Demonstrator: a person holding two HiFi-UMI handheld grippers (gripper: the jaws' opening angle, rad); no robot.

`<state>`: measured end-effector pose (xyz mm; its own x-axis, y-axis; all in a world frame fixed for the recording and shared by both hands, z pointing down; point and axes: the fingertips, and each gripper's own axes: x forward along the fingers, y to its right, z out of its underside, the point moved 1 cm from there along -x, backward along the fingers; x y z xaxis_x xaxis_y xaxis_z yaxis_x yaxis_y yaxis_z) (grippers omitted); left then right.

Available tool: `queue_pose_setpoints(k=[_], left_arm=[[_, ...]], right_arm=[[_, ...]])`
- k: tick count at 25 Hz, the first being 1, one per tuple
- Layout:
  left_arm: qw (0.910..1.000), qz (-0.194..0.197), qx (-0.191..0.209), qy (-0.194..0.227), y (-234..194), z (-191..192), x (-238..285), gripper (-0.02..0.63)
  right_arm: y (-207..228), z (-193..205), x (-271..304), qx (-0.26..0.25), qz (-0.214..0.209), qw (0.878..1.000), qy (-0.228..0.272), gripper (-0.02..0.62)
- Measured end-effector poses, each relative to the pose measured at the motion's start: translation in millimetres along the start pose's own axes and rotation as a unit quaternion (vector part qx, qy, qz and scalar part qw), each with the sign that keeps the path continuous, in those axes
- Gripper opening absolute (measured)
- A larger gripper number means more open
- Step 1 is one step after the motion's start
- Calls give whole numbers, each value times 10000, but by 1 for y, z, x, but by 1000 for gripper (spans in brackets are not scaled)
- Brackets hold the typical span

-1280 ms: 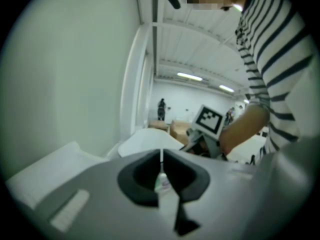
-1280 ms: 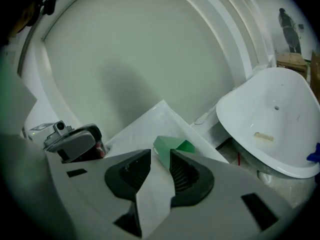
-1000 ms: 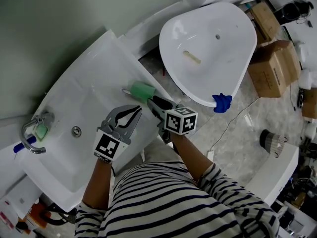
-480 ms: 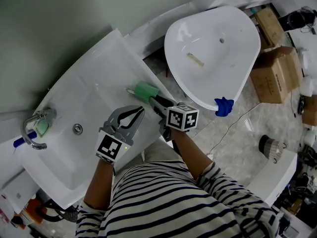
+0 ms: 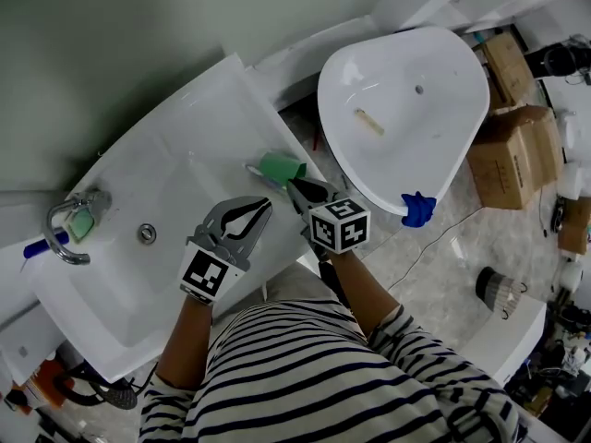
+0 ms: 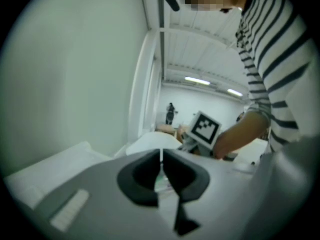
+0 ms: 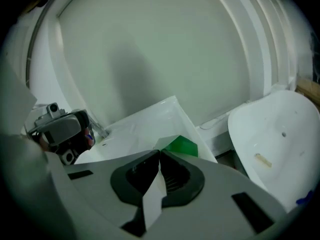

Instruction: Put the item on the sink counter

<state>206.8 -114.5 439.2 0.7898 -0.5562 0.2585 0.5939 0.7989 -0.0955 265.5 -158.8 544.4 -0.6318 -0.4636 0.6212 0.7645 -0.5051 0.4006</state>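
Observation:
A green cup (image 5: 280, 167) lies on its side on the right part of the white sink counter (image 5: 175, 150). My right gripper (image 5: 294, 185) reaches it from the front. Its jaws have just been closing and now stand pinched together at the cup's near rim. In the right gripper view the cup (image 7: 182, 146) shows just past the tips of the right gripper (image 7: 160, 153). My left gripper (image 5: 261, 206) hovers over the basin's front edge, shut and empty. The left gripper (image 6: 161, 156) has its tips together in its own view.
A chrome faucet (image 5: 69, 224) with a green piece beside it stands at the counter's left end. A loose white basin (image 5: 406, 109) sits to the right, with a blue object (image 5: 417, 209) at its rim. Cardboard boxes (image 5: 512, 146) stand beyond it.
The right gripper's jaws, open around the cup's end before, have closed at its rim. The left gripper has stayed in place.

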Motion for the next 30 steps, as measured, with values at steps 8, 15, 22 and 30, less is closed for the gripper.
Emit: queue_pose_setpoints(k=[8,15,22,30], left_arm=[[9993,-350,-42,137,-14,-4,-30,17],[9970,-729,-116,221,-27,-2,-69,17],[9927,-1140,-246,296,-43,7,-120,17],[9876,-1457,-377,453,-54,15,-168,17]], right_arm=[[-33,-22,6,-1826,71,9823,-404,12],[-77,-47,17,-2779,-207,9585,-605,12],[-141,-62,41,-3783,-681,9187,-912,12],[-205,-72,72,-4863,-1103,8572,-1287,12]])
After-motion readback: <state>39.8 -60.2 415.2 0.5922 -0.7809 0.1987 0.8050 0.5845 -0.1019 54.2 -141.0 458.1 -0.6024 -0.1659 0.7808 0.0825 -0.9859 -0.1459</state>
